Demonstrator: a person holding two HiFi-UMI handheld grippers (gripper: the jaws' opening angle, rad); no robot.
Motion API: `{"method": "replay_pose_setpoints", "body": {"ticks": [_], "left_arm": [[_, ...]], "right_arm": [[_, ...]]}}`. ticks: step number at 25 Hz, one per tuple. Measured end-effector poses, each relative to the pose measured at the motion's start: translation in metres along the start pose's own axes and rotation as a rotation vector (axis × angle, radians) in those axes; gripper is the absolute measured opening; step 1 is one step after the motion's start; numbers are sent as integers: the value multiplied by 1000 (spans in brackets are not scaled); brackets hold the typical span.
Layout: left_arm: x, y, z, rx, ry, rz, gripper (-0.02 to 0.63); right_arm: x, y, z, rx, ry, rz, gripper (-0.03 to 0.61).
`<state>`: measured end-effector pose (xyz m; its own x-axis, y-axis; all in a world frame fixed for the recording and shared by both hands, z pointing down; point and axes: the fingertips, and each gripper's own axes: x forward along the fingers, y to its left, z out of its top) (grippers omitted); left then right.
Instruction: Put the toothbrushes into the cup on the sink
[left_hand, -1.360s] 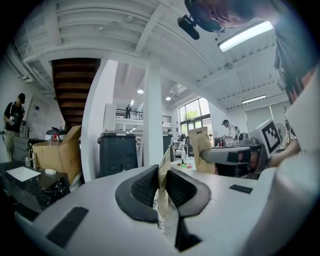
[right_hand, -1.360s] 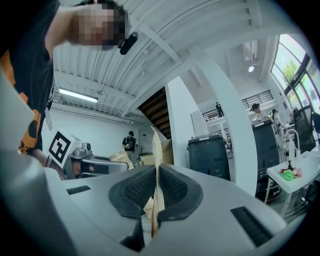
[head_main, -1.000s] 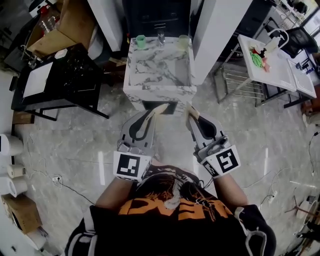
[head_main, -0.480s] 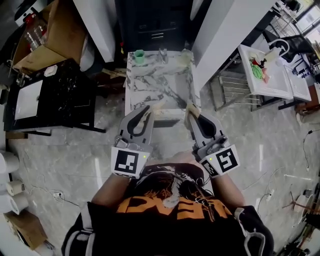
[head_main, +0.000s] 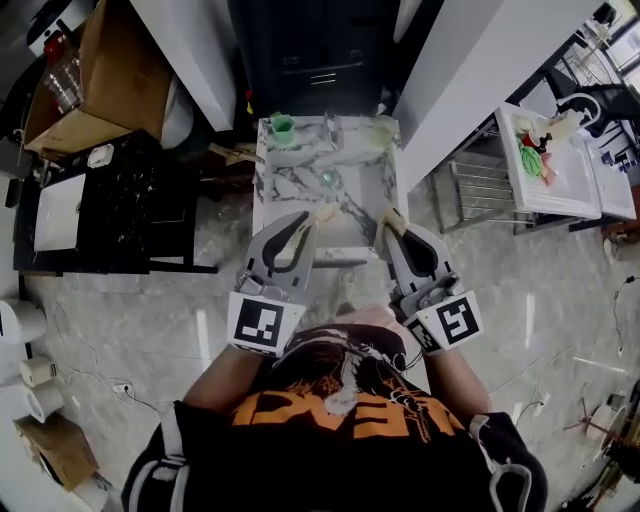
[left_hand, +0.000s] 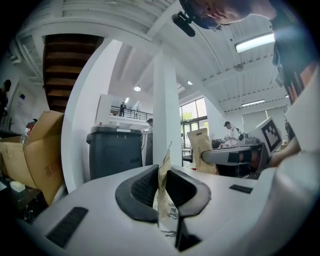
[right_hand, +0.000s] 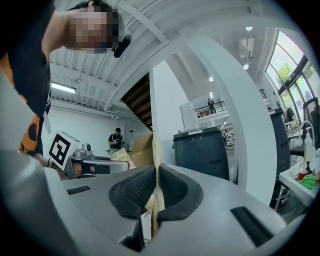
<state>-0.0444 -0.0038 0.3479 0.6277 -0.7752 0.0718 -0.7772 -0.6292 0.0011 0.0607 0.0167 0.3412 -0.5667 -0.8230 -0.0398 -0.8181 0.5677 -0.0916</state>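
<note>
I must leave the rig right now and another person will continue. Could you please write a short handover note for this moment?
Left gripper: shut on a beige paper packet, likely a wrapped toothbrush.
Right gripper: shut on a second packet of the same kind.
Both are held near the front edge of the marble sink. The green cup stands at its back left corner.
Done: both packets are in hand.
Left: carry each one to the cup and put it in.
</note>
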Motion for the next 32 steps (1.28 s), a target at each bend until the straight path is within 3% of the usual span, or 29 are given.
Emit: {"method": "replay_pose_setpoints", "body": {"ticks": [12, 21, 28, 32], "left_arm": [[106, 53, 9, -3, 23, 135, 51], [136, 96, -2, -10, 54, 126, 51], [156, 112, -12, -1, 79, 94, 51], [165, 118, -11, 0, 73, 87, 51]], "right_arm": [[93, -116, -5, 42, -24, 106, 34], [139, -167, -19, 125, -6, 9, 34], [160, -172, -17, 81, -9, -5, 34], [169, -199, -29, 53, 5, -44, 34]]}}
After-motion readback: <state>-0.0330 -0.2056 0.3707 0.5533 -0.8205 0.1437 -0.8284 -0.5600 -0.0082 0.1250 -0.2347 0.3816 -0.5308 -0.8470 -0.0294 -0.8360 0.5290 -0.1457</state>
